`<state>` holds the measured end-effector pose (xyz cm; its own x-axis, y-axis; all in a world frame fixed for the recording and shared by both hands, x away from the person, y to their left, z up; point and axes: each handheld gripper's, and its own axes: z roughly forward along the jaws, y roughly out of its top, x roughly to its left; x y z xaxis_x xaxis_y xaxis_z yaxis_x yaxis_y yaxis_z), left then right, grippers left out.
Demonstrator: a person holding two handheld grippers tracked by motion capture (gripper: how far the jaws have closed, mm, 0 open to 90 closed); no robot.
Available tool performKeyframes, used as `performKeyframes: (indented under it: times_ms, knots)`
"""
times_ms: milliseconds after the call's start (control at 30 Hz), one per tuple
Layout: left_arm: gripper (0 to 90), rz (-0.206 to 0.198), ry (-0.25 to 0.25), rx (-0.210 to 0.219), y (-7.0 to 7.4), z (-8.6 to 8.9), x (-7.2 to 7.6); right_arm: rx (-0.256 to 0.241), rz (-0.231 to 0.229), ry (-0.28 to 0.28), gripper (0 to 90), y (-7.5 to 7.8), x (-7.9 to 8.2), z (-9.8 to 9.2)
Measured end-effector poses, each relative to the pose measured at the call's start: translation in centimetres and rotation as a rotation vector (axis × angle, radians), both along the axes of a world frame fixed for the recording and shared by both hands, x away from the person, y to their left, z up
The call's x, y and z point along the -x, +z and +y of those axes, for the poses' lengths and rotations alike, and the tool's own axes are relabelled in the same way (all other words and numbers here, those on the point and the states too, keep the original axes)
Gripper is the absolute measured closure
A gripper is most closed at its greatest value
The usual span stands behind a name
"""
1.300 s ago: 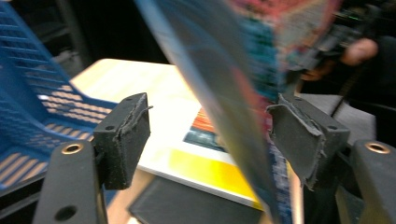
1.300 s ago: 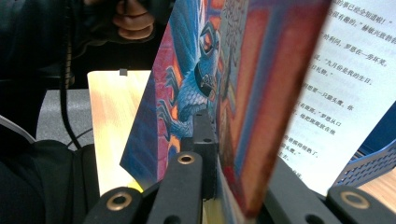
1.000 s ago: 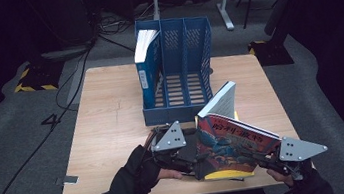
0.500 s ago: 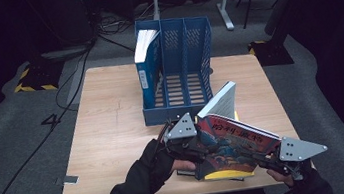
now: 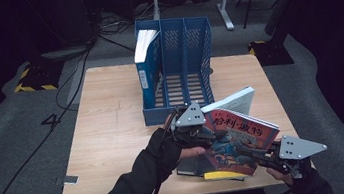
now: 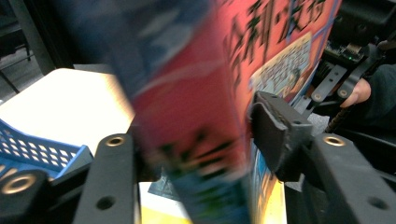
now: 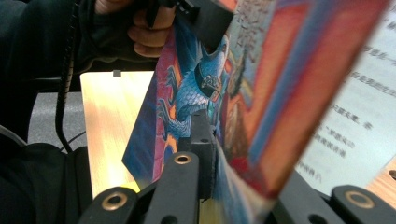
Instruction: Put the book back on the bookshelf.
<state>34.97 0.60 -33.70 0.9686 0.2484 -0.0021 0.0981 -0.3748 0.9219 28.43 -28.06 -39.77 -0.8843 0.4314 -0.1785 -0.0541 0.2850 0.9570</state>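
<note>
A colourful book [image 5: 239, 141] with a red and blue cover is held tilted above the table's front right. My right gripper [image 5: 265, 158] is shut on its lower right edge; in the right gripper view the book [image 7: 196, 88] fills the gap of the right gripper [image 7: 233, 154], with one pad pressed on the cover. My left gripper [image 5: 204, 132] is at the book's upper left corner. In the left gripper view the blurred book [image 6: 196, 107] stands between the open jaws of the left gripper [image 6: 196, 140], close to both pads.
A blue three-slot file holder [image 5: 159, 114] stands at the table's middle back, with a blue-spined book [image 5: 145, 65] upright in its left slot. A pale book [image 5: 231, 102] leans behind the colourful one, and a dark book [image 5: 191, 166] lies flat beneath. Bare wooden table [image 5: 109, 135] extends left.
My left gripper has moved right and up from the table beside the book onto the book's upper left corner. The right gripper and the book have barely shifted.
</note>
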Motion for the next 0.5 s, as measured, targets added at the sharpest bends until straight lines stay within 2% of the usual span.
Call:
performKeyframes:
  times_ms: [33, 167, 300, 500]
  knots:
    - [50.1, -0.006, 0.001, -0.009, 0.21, -0.15, -0.01, 0.000, 0.000, 0.000, 83.6, 0.00, 0.00, 0.00]
    - [62.4, -0.010, -0.009, -0.022, 0.56, -0.39, -0.20, -0.010, 0.004, -0.023, 79.7, -0.30, -0.19, -0.10]
    - [64.8, -0.002, -0.013, -0.017, 0.61, -0.36, -0.25, -0.004, -0.002, -0.038, 76.8, -0.35, -0.18, -0.09]
    - [70.3, -0.020, -0.025, -0.011, 0.70, 0.12, 0.20, -0.016, 0.002, -0.078, 66.8, -0.32, -0.30, -0.82]
